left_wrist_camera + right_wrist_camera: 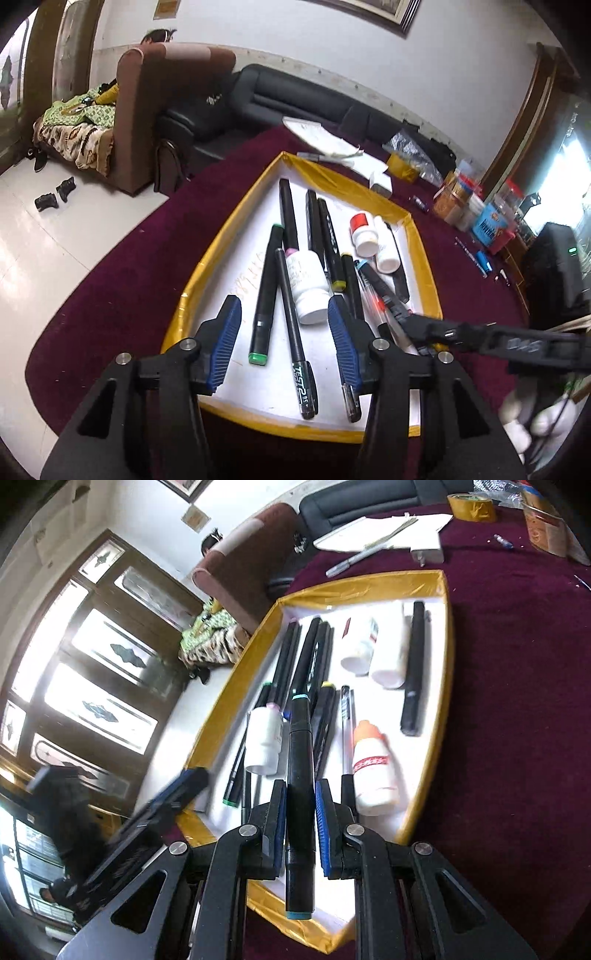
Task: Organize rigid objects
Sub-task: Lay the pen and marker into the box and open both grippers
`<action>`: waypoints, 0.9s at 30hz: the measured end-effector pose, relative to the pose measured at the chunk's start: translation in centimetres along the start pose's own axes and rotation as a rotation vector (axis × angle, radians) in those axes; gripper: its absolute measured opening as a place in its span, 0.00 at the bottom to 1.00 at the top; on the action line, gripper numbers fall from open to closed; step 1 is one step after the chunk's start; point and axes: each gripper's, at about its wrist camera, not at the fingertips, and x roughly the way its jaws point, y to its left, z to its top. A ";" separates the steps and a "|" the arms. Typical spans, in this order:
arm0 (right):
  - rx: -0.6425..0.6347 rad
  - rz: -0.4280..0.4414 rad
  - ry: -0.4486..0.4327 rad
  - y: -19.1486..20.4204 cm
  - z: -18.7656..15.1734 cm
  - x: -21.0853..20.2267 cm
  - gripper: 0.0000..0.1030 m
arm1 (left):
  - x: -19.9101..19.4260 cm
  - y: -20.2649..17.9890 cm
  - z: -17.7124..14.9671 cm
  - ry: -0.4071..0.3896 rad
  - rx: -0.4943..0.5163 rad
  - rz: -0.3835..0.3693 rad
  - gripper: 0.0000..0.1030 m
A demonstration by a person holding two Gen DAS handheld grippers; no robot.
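A yellow-rimmed white tray (421, 258) (443, 686) on a maroon cloth holds several black markers, pens and small white bottles. My left gripper (284, 312) is open and empty above the tray's near end, over a green-tipped marker (264, 295) and a black pen (295, 332). My right gripper (300, 794) is shut on a black marker with teal ends (299, 797), held above the tray. It reaches in from the right in the left wrist view (413, 325). A white bottle (308, 284) lies mid-tray; a bottle with an orange cap (371, 768) lies beside my right gripper.
On the cloth beyond the tray lie a notepad (321, 138), a silver pen (354, 559), a tape roll (474, 506), a white box (382, 182) and jars and packets (465, 199). Sofas (295, 99) stand behind the table.
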 end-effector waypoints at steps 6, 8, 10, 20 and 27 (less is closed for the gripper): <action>-0.023 -0.088 -0.001 0.9 -0.5 1.5 0.14 | -1.2 0.9 0.1 -0.037 -0.017 0.000 0.55; -0.027 -0.108 -0.004 1.0 -0.6 1.9 0.14 | -1.2 1.2 0.1 -0.037 -0.023 0.005 0.55; -0.036 -0.142 -0.013 1.0 -0.8 1.8 0.14 | -1.0 1.4 0.1 -0.033 -0.024 0.015 0.55; -0.109 -0.181 -0.068 2.1 -1.6 -0.4 0.20 | -1.8 -0.1 -0.3 -0.065 0.032 0.092 0.62; -0.163 -0.202 -0.127 2.5 -2.5 -2.1 0.35 | -2.5 -2.0 -0.5 -0.079 0.077 0.147 0.68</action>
